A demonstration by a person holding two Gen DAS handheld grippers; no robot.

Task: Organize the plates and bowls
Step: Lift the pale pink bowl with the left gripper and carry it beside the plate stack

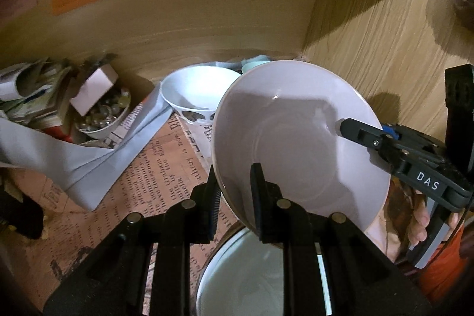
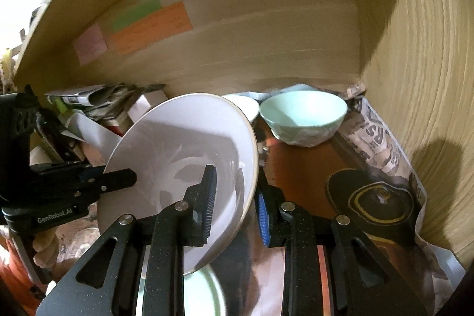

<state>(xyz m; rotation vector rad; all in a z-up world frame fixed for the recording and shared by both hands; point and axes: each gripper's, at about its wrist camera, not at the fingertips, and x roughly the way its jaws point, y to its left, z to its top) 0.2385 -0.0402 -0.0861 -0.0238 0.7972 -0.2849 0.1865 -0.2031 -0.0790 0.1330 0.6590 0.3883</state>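
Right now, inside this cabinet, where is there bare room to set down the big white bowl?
Free: the brown liner patch between the mint bowl and the black lid. Crowded: the left corner with papers and the bowl of coins, and the back, where the patterned white bowl sits.

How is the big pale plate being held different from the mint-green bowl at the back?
The plate is wide and shallow; the green bowl is smaller and deep. The plate is tilted steeply off the shelf, pinched at its rim by the right gripper and the left gripper; the bowl sits upright with nothing touching it. The plate is pale lilac-grey, the bowl mint. Both are plain, glossy and empty.
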